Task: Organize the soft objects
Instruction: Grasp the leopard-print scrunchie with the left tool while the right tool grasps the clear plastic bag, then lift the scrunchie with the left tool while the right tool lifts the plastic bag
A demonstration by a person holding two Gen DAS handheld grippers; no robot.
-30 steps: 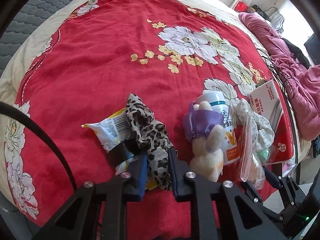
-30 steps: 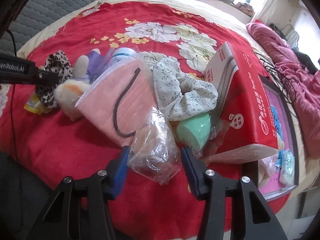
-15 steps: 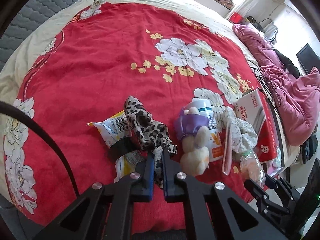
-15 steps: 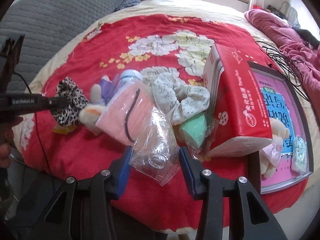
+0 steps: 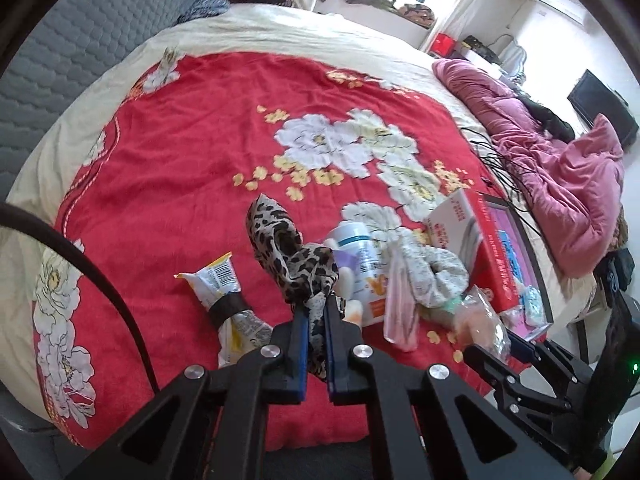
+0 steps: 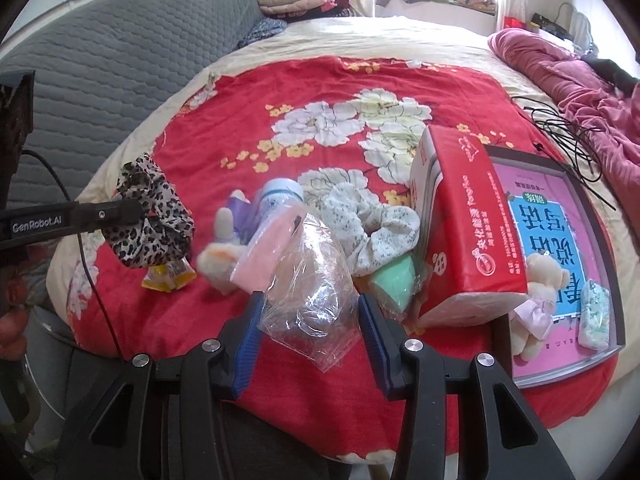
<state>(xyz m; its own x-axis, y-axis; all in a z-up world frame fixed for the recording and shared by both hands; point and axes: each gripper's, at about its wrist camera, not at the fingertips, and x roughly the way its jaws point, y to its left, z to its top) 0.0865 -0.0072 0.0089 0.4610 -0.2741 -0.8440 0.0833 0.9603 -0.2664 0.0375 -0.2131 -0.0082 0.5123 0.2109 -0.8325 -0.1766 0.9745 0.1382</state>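
My left gripper (image 5: 316, 312) is shut on a leopard-print scrunchie (image 5: 280, 248), which hangs from its pads above the red bedspread (image 5: 180, 152). The right wrist view shows the same scrunchie (image 6: 152, 216) at the left gripper's tip (image 6: 132, 210). My right gripper (image 6: 310, 304) is shut on a clear plastic bag (image 6: 312, 280) with something pale inside, raised off the bed. Behind the bag lie a pink mask bag (image 6: 268, 248), a white plush toy (image 6: 218, 256), a floral scrunchie (image 6: 368, 220) and a green soft lump (image 6: 394, 280).
A white bottle (image 6: 280, 196) and a red tissue box (image 6: 468, 220) stand in the pile. A grey-rimmed tray (image 6: 580, 184) at the right holds a plush bear and a packet. A yellow snack packet (image 5: 224, 292) lies left. Black cables (image 6: 568, 132) and a pink quilt (image 5: 560, 176) lie beyond.
The left jaws closed on the leopard scrunchie and lifted it off the snack packet. The right gripper rose with the plastic bag; both views now show more of the bed.
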